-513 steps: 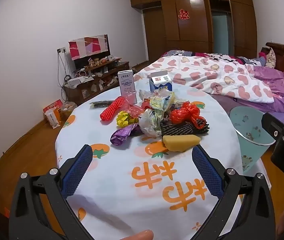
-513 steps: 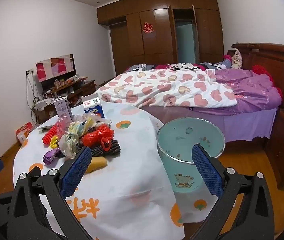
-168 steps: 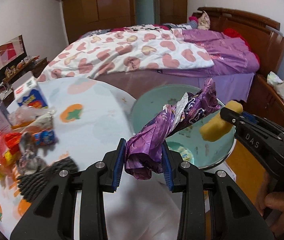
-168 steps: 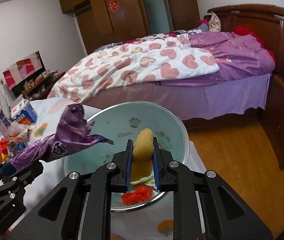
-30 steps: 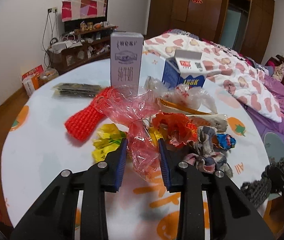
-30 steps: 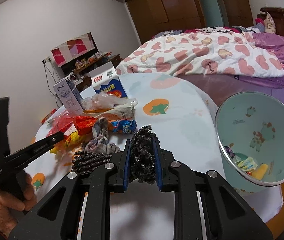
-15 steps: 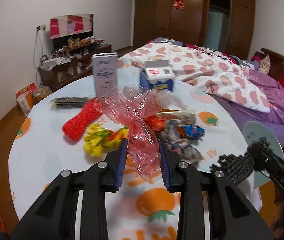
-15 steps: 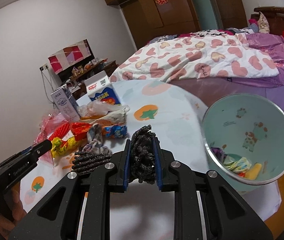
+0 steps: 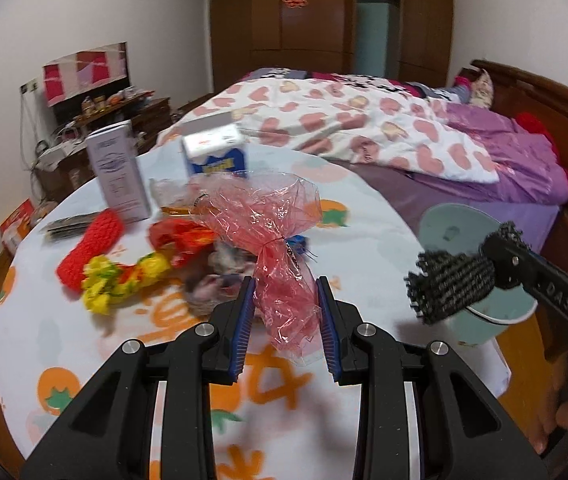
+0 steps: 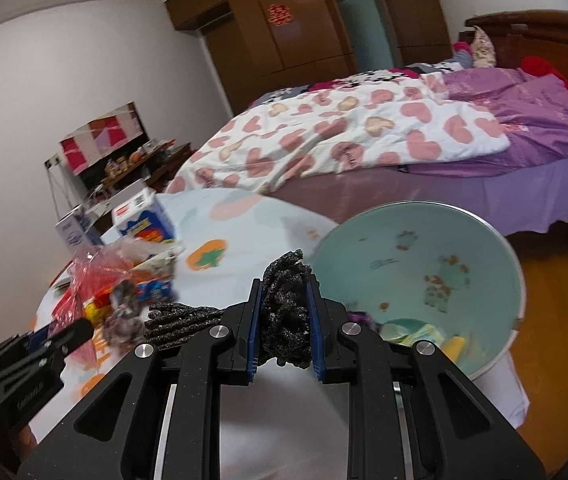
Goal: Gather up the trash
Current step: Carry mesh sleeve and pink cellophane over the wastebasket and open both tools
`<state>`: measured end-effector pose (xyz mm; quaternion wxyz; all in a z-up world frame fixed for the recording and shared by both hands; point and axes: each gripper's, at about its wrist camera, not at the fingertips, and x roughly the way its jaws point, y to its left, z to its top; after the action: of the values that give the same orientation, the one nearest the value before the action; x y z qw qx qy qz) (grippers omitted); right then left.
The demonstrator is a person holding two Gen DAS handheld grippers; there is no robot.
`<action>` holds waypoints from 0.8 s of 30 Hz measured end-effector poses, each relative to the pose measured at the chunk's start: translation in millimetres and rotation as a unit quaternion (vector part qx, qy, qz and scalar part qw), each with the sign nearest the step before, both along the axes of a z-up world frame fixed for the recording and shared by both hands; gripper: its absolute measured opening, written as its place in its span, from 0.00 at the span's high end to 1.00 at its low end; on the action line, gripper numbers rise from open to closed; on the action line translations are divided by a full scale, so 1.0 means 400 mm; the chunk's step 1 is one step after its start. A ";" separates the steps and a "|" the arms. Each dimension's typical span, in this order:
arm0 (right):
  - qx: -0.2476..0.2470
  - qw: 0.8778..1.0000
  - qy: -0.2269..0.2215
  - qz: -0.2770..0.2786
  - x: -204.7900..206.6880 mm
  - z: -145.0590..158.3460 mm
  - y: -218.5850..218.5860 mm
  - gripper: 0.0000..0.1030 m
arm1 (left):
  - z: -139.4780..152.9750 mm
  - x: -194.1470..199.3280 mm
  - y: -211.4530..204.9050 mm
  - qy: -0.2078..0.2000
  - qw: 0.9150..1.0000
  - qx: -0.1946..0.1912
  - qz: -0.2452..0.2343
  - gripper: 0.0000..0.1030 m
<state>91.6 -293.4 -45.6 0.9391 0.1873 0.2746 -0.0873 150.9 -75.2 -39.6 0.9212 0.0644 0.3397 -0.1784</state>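
Item: red cellophane wrapper (image 9: 280,248), tied at the waist, clamped between the pads of the left gripper (image 9: 286,328); its lower end hangs crumpled between the jaws, its upper end fans out above the table (image 9: 356,216), clear of the cloth.

Item: black mesh scrubber (image 10: 286,312), bunched and pinched tight by the right gripper (image 10: 285,330); a flat tail of it sticks out sideways on the side away from the bin.

Landmark: pale green bin (image 10: 496,248), standing beside the table at its bed-side edge. Inside it lie a yellow piece, pale wrappers and something purple.

Handling, as judged: both loads are lifted and on their way to the bin. The scrubber is just beside the rim, almost over the mouth; the wrapper is farther from the bin, above the table's middle. Carry each fully over the opening before parting the jaws. The cellophane is light and springy, so it may cling to a pad or drift past the rim. Release one gripper at a time, so the two do not meet over the bin.

Remaining on the table, well away from the bin: red netting (image 9: 88,244), yellow wrapper (image 9: 124,276), orange wrapper (image 9: 180,240), grey cloth scrap, white carton (image 9: 118,176), blue carton (image 9: 216,156).

Obstruction: none seen between the grippers and the bin; the scrubber's tail could catch on the rim.
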 end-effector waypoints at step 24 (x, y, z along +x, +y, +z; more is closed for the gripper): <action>-0.028 0.995 0.016 -0.096 -0.052 -0.010 -0.229 0.79 | 0.022 -0.059 -0.299 -0.010 0.992 0.016 -0.124 0.70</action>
<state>70.9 -384.9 -49.7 0.9269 0.1851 0.2674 -0.1873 127.2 -194.9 -30.9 0.8944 0.1225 0.3225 -0.2849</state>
